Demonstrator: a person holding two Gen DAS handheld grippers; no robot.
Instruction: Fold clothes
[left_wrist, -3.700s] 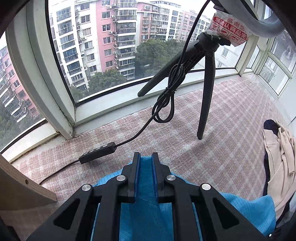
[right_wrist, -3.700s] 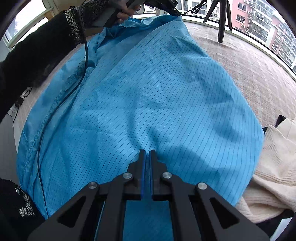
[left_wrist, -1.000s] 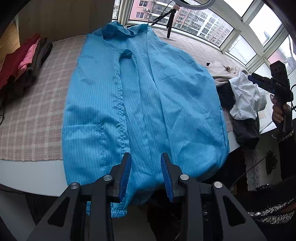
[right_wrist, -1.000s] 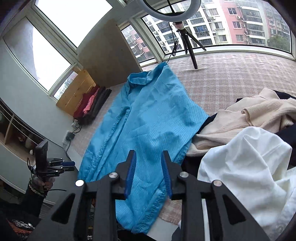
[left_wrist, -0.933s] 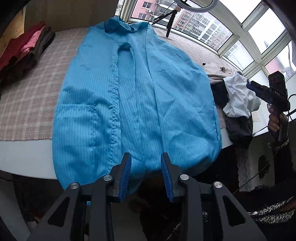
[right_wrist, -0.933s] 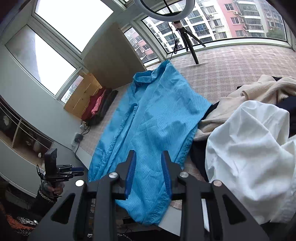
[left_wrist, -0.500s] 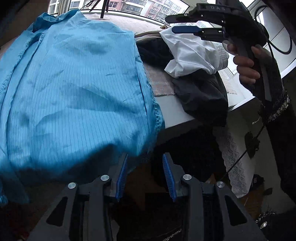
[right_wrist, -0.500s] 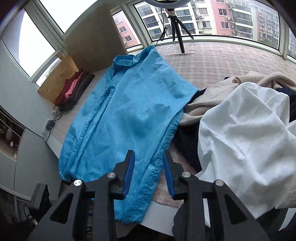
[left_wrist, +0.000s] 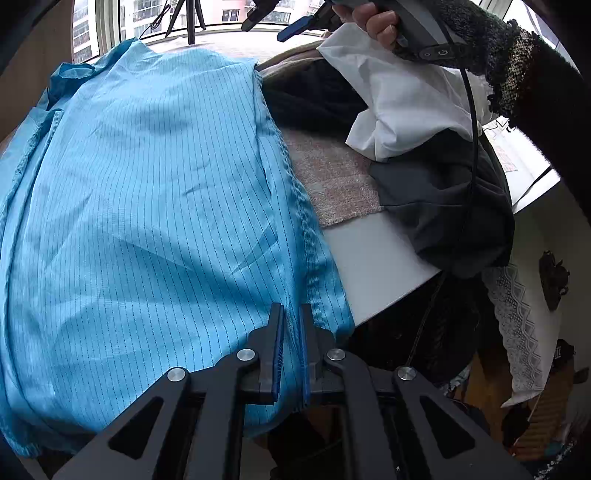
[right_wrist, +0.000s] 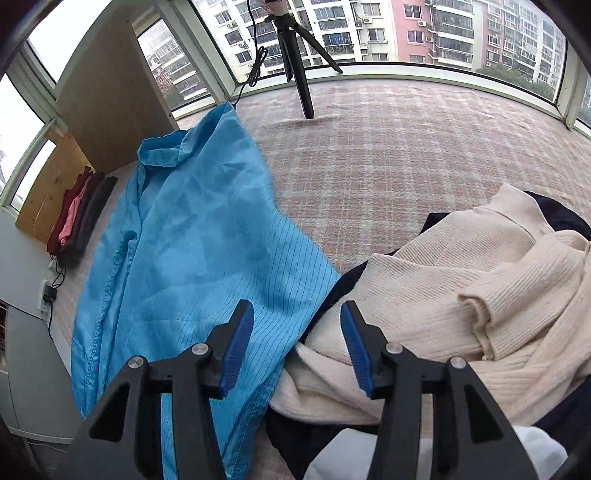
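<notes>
A blue pinstriped shirt lies spread on the checked table cover, its hem hanging over the near table edge. My left gripper is nearly closed on the shirt's bottom right hem corner, blue cloth between the pads. My right gripper is open and empty above the shirt's right side edge, next to the clothes pile. It also shows at the top of the left wrist view, held in a hand.
A pile of clothes lies right of the shirt: cream knit sweater, white garment, dark garment. A tripod stands at the far window. Folded reddish clothes are stacked far left. The white table edge is bare.
My left gripper moved in onto the hem corner and its jaws narrowed around the cloth. My right gripper moved forward over the shirt's right edge and opened wider.
</notes>
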